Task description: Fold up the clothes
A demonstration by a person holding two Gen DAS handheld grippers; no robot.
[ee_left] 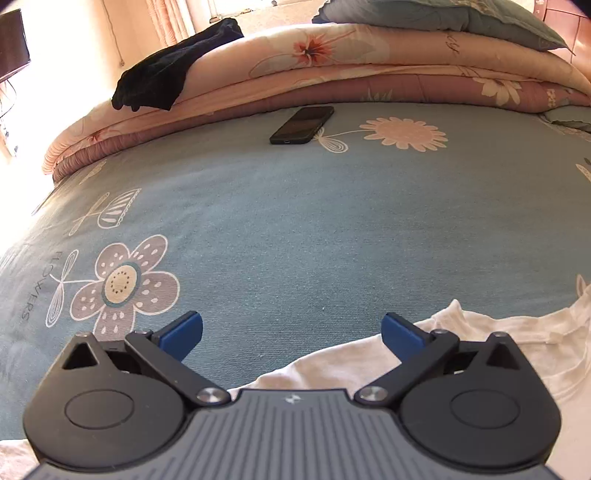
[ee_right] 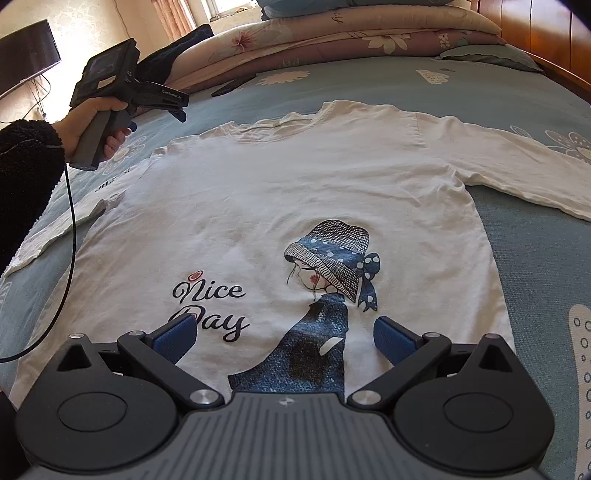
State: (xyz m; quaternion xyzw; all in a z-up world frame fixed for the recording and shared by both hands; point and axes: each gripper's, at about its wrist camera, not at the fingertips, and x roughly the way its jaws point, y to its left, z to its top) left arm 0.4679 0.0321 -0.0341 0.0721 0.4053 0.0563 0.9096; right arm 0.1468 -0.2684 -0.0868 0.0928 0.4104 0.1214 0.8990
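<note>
A white long-sleeved shirt (ee_right: pixel 280 192) with a "Nice Day" print and a girl in a hat lies flat, front up, on the blue flowered bedsheet (ee_right: pixel 535 258), sleeves spread to both sides. My right gripper (ee_right: pixel 284 338) hovers open over the shirt's lower part, nothing between its blue pads. My left gripper (ee_left: pixel 291 334) is open too, above the sheet beside the shirt's shoulder (ee_left: pixel 480 332). In the right wrist view the left gripper (ee_right: pixel 173 103) is held in a hand above the shirt's left shoulder area.
A black phone (ee_left: pixel 302 124) lies on the sheet ahead. Folded floral quilts (ee_left: pixel 332 70) with a pillow (ee_left: pixel 461 18) are stacked at the bed's head, and a dark garment (ee_left: pixel 166 70) is draped on them. A wooden headboard (ee_right: pixel 535 33) stands at the right.
</note>
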